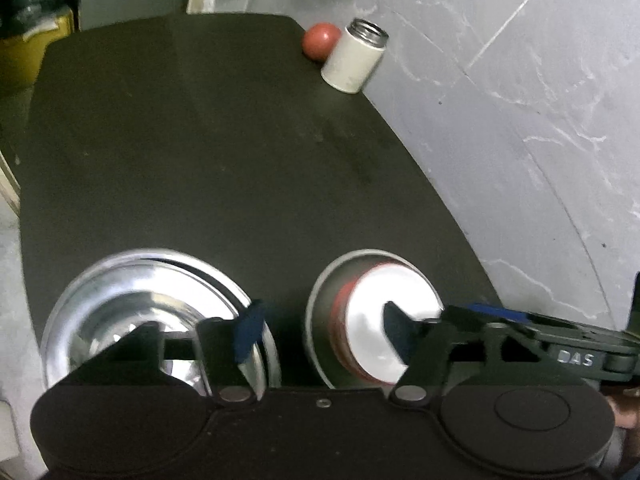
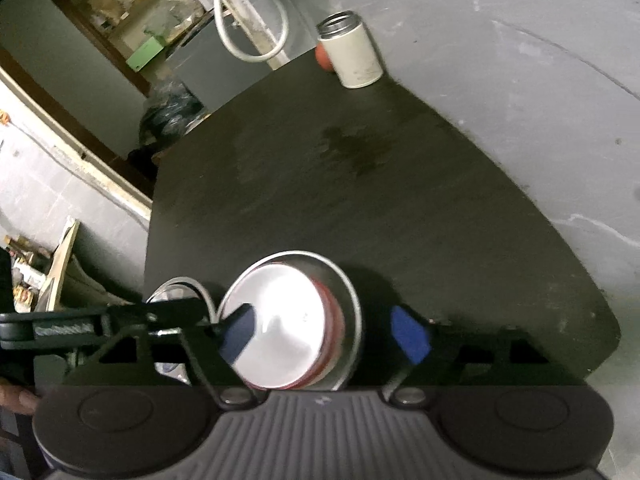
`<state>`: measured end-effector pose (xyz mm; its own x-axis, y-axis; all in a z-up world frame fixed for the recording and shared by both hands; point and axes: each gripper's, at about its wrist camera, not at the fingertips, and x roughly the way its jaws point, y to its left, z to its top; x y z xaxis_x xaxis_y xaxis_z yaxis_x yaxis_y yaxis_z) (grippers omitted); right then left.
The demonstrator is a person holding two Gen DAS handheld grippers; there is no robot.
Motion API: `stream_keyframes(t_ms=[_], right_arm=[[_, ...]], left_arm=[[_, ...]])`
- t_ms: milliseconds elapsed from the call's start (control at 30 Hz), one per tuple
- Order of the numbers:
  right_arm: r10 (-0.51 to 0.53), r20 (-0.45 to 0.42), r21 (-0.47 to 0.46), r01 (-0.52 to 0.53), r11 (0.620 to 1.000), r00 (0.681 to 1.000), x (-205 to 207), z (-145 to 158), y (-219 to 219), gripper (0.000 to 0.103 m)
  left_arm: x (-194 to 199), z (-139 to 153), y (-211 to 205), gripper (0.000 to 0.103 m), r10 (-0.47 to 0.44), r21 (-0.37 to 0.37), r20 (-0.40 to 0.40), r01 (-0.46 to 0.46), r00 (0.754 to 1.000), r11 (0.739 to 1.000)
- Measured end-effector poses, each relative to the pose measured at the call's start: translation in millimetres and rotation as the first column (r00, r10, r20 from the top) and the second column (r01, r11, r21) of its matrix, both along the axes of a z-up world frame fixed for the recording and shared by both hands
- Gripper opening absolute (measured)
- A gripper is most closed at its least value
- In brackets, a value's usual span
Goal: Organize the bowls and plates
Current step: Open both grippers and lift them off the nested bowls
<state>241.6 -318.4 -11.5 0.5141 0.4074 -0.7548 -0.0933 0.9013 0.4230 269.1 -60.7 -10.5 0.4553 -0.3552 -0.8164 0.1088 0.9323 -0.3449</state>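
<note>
- Two claws work low over the dark matte counter (image 1: 200,140), each spread wide and gripping nothing.
- Right claw (image 2: 324,338): between its blue-padded fingers sits the round steel bowl with a red band inside and a shiny flat disc at its centre (image 2: 292,320). The left finger's pad overlaps the bowl's rim, while the right pad stands clear of the rim on the other side. Whether the left pad touches metal I cannot tell.
- Left claw (image 1: 324,332): the shallow polished steel plate (image 1: 152,320) lies under its left finger, the blue pad over the plate's near edge. In this view the red-banded bowl (image 1: 372,320) sits just inside its right finger, so the claw's gap spans the bare strip between the two dishes.
- Key relation, as I judge it: the bowl is centred ahead of the right claw and off to the right of the left one, so the right claw is better placed to take it; the plate lies left of both.
- Plate and bowl sit just beside each other, apart, not stacked.
- Far ahead of both claws, at the counter's back edge, a white cylindrical jar with an open metal mouth (image 1: 354,56) stands touching a small red ball (image 1: 320,40), well apart from the dishes.
- Being round, the bowl offers no long axis; any closing line across its rim should serve.
</note>
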Motion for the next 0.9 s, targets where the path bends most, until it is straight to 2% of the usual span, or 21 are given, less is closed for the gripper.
stream_keyframes(t_ms=[33,133,200,467,633,733,900], right_arm=[[-0.011,0.000,-0.003,0.011,1.000,1.000,0,-1,-2,0.089],[-0.042,-0.009,-0.013,0.042,0.999,0.999,-1,-4,-8,0.097],[-0.063,-0.018,-0.019,0.063,0.998,0.998,-2,-7,-12,0.102],[-0.150,-0.076,-0.067,0.145,0.987,0.986,-11,-26,-26,0.103],[-0.185,-0.094,-0.141,0.171,0.975,0.978,-22,-33,-24,0.103],[-0.199,-0.102,-0.153,0.182,0.971,0.975,-26,-35,-23,0.103],[-0.212,-0.100,-0.172,0.193,0.966,0.972,-33,-34,-23,0.103]], left_arm=[[2,1,1,0.084,0.003,0.011,0.006,-0.003,1.000,1.000],[6,2,3,0.093,0.011,0.052,0.014,-0.011,1.000,0.999],[10,0,4,0.095,0.018,0.087,0.015,-0.019,1.000,0.996],[26,-6,10,0.100,-0.009,0.267,0.007,0.007,1.000,0.964],[37,-13,11,0.102,-0.077,0.343,-0.015,0.077,0.997,0.936],[39,-15,7,0.102,-0.140,0.379,-0.018,0.137,0.990,0.915],[40,-16,-5,0.102,-0.282,0.399,-0.007,0.261,0.959,0.879]])
